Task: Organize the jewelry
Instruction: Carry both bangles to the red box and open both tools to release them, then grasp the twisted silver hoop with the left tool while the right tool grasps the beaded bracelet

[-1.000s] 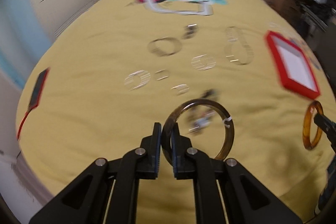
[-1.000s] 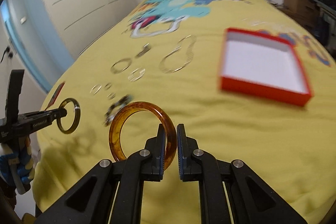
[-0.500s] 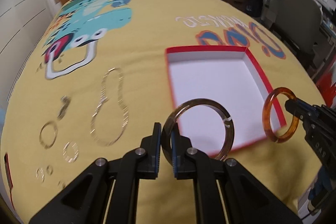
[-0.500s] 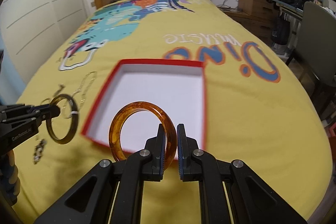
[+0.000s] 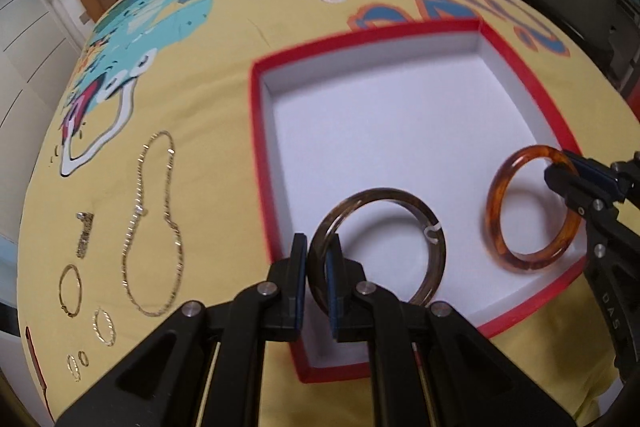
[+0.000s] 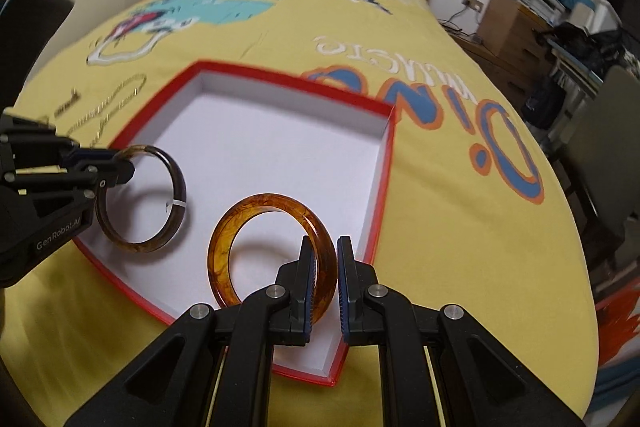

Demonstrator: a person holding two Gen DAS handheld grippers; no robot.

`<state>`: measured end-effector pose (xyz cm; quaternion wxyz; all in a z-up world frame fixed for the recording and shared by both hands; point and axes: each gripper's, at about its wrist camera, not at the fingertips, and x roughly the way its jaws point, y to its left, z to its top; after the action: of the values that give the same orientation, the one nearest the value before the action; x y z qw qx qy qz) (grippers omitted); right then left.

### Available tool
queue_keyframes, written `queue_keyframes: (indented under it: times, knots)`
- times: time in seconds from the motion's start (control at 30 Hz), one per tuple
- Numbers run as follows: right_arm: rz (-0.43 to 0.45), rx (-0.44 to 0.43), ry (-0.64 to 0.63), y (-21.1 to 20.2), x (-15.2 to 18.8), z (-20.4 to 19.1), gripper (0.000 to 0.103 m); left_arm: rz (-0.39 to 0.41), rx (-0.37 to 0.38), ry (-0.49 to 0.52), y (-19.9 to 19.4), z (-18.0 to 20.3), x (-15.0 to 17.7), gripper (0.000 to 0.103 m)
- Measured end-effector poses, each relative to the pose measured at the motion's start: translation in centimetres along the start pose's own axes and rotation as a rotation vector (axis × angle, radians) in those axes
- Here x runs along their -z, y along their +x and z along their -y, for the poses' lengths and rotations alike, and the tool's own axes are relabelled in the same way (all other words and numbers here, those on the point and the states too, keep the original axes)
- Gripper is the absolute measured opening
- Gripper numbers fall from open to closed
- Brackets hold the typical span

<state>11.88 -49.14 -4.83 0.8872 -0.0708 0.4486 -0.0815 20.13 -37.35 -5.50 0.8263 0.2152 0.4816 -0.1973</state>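
Far left on the yellow bedspread point(image 5: 208, 75): small hoop earrings point(image 5: 103, 327), a gold chain necklace point(image 5: 154, 227). Next, the red box point(image 5: 258, 163), white inside. Left hand-held gripper point(image 5: 317, 283) holds the dark brown bangle point(image 5: 434, 251) upright over the box's near left part; fingers look slightly parted, so whether it is clamped cannot be told. Right hand-held gripper point(image 6: 324, 285), jaws visibly apart, has the amber bangle point(image 6: 224, 239) leaning against its left finger, standing in the box's near right part.
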Motion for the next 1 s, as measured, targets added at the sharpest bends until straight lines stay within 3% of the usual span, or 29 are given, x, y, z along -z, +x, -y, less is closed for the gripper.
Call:
queue_keyframes:
  times: [0.27,0.5,0.73,0.77,1.0]
  knots:
    - [-0.033,-0.025,-0.043,0.7,1.1,-0.8,0.008,-0.045,0.004,-0.042,0.7,0.0,1.7,0.008]
    - [-0.042,-0.083,-0.068,0.4,1.2,-2.1,0.008,-0.087,-0.047,-0.128,0.2,-1.1,3.4,0.01]
    - [-0.04,-0.088,-0.082,-0.6,1.2,-2.7,0.02,-0.08,-0.03,-0.133,0.1,-1.8,3.3,0.01]
    - [-0.032,-0.082,-0.079,-1.0,1.2,-2.6,0.028,-0.078,-0.025,-0.132,0.1,-1.9,3.3,0.01]
    - [0.023,-0.049,-0.04,-5.5,1.5,-0.7,0.038,-0.031,-0.013,-0.118,-1.7,-2.0,2.6,0.013]
